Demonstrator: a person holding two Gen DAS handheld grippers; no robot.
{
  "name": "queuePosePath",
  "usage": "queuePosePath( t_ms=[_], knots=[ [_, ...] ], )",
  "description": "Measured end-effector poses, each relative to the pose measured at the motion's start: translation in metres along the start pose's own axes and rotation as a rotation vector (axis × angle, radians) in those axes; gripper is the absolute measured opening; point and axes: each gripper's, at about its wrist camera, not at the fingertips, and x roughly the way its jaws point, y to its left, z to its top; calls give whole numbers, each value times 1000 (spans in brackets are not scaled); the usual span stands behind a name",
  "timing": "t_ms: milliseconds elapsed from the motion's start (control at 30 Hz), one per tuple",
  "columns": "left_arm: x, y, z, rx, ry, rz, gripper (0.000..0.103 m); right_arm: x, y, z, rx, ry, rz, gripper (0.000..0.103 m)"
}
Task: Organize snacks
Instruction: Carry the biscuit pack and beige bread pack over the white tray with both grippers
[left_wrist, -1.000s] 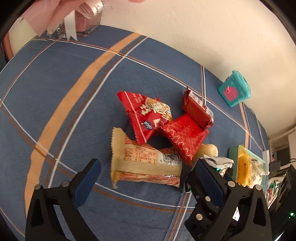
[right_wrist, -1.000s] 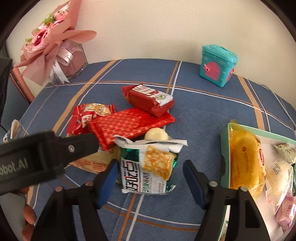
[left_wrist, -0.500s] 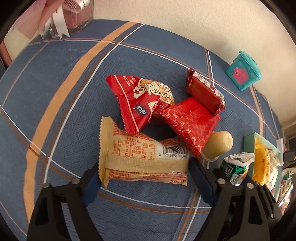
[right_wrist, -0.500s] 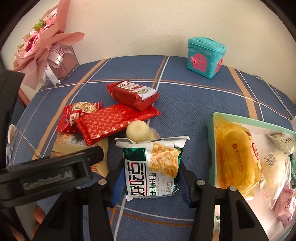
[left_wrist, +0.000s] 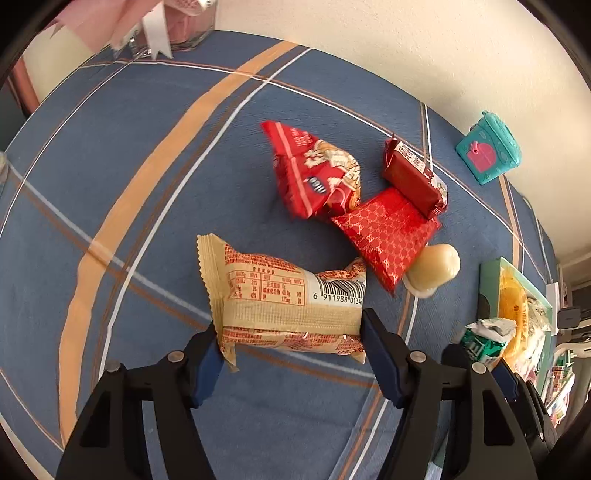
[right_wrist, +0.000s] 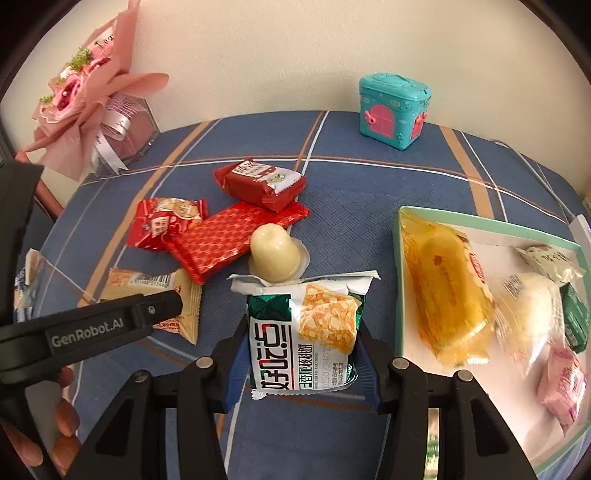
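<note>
A beige snack packet (left_wrist: 288, 295) lies barcode side up on the blue tablecloth. My left gripper (left_wrist: 291, 347) points down over it, its jaws closing, and the blue pads touch both ends of the packet. My right gripper (right_wrist: 303, 362) is shut on a green and white snack packet (right_wrist: 303, 332), held upright just left of the mint green tray (right_wrist: 399, 277). The tray holds a yellow cake packet (right_wrist: 443, 288) and several small wrapped snacks. Three red packets (left_wrist: 384, 229) and a pale jelly cup (right_wrist: 275, 254) lie behind both grippers.
A teal toy house (right_wrist: 393, 107) stands near the wall at the back. A pink bouquet in a clear box (right_wrist: 88, 103) fills the back left corner. A person's fingers (right_wrist: 62, 428) hold the left gripper's handle. The table's edge curves close on the left.
My left gripper came down around the beige packet and its jaws narrowed onto the packet's ends. My right gripper closed on the green packet and carried it a little toward the tray.
</note>
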Motion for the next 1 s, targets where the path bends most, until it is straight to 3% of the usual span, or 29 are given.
queuePosePath(
  t_ms=[667,1000],
  knots=[
    [-57,1,-37,-39,-63,41,70,-76,-27,-26,100,-29,51,53],
    [-80,-16,-43,-34,-132,52,70,-90,-87,-24,243,-29,17,53]
  ],
)
